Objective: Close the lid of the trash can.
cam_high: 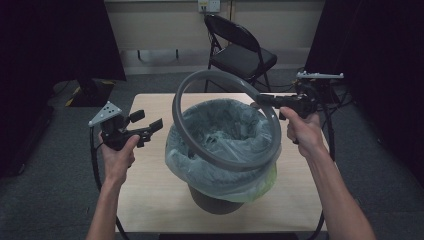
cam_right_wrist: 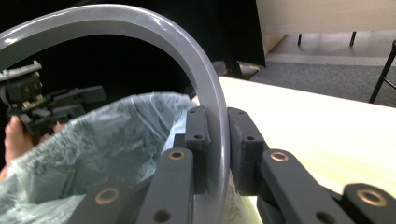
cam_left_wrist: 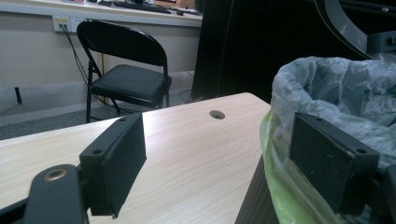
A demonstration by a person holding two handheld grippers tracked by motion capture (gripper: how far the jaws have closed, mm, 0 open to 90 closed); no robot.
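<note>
A grey bin point(cam_high: 215, 202) lined with a translucent bag point(cam_high: 220, 145) stands in the middle of the wooden table point(cam_high: 150, 195). A grey plastic ring point(cam_high: 225, 120) hangs tilted above the bin's mouth, its far side raised. My right gripper point(cam_high: 267, 100) is shut on the ring's right edge; in the right gripper view the ring point(cam_right_wrist: 205, 84) is pinched between the two jaws point(cam_right_wrist: 215, 154). Left of the bin, my left gripper point(cam_high: 150, 122) stands open with nothing between its pads point(cam_left_wrist: 114, 163). The bag point(cam_left_wrist: 336, 93) sits just beyond its right jaw.
A black folding chair point(cam_high: 240, 50) stands behind the table's far edge. The table has a small round hole point(cam_left_wrist: 217, 114) near its far side. Dark curtains flank the room on both sides. Cables trail from both grippers down past the table edges.
</note>
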